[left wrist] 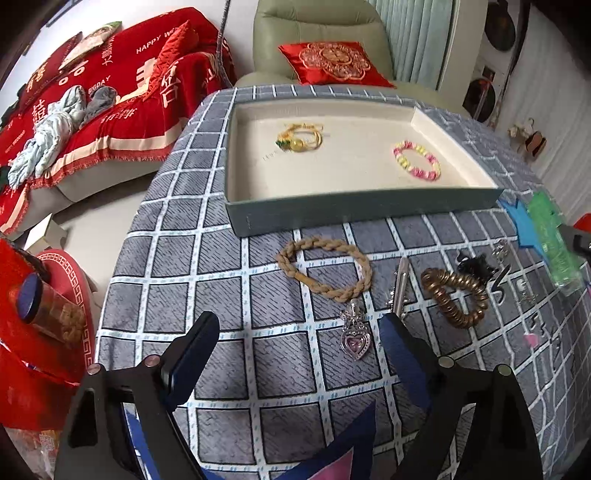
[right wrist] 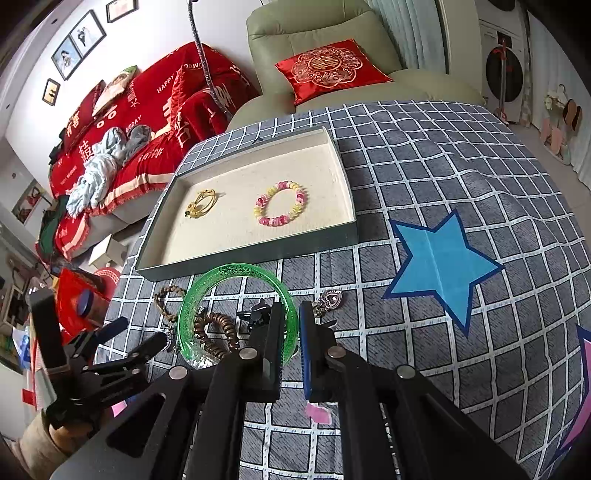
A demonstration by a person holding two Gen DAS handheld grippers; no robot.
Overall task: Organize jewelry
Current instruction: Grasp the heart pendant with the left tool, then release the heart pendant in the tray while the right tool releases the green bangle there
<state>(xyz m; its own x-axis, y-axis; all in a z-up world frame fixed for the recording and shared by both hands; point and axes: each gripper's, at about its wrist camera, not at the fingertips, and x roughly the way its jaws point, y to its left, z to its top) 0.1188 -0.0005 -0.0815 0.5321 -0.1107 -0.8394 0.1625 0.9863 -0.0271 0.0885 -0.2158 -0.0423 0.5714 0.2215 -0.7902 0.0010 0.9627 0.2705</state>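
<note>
- Two claws are working over a worktop (left wrist: pixel 280 369) covered in a grey checked cloth.
- The left claw (left wrist: pixel 299 332) is standing wide with nothing between its pads; a heart pendant (left wrist: pixel 354 341) is lying on the cloth in the gap, nearer the right pad.
- A braided tan bracelet (left wrist: pixel 325 269), a silver clip (left wrist: pixel 400 284) and a bronze coil bracelet (left wrist: pixel 456 297) are lying just beyond the left claw.
- The right claw (right wrist: pixel 291 332) is pinching the rim of a green bangle (right wrist: pixel 236 306) tightly, holding it over the loose jewelry.
- A shallow tray (right wrist: pixel 255 258) is sitting further back, holding a gold bracelet (right wrist: pixel 201 206) and a pink and yellow bead bracelet (right wrist: pixel 280 203), well apart.
- A blue star (right wrist: pixel 443 266) is lying flat on the cloth to the right of the tray.
- A green armchair (right wrist: pixel 321 33) with a red cushion (right wrist: pixel 328 68) and a sofa under a red blanket (right wrist: pixel 147 122) are standing behind.
</note>
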